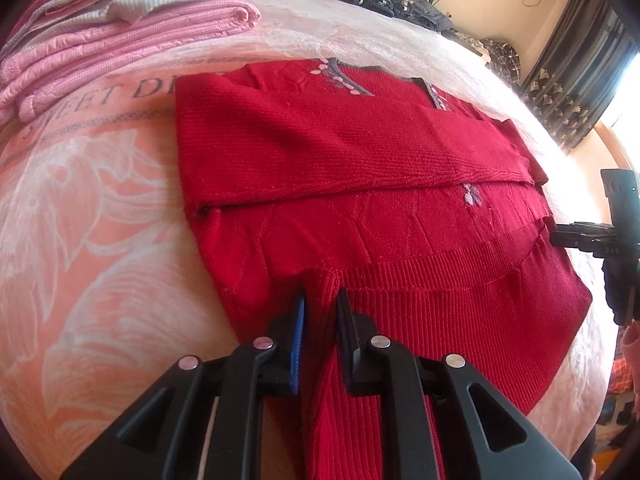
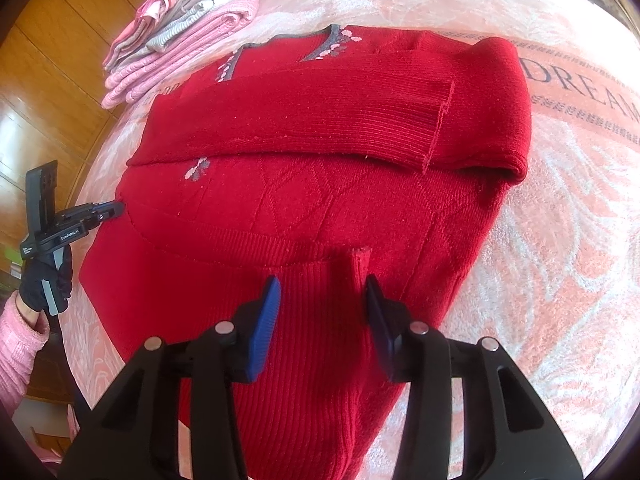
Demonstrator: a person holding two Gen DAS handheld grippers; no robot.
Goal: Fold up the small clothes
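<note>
Left gripper (image 1: 320, 304): pinched on ribbed hem.
Right gripper (image 2: 322, 300): jaws apart, straddling a raised hem fold; grip uncertain.
Red knit sweater (image 1: 360, 160): flat on pink blanket (image 1: 100, 208), sleeves crossed; soft, floppy, probably light; lift by hem corners.
Folded pink clothes stack (image 2: 180, 52): far.
</note>
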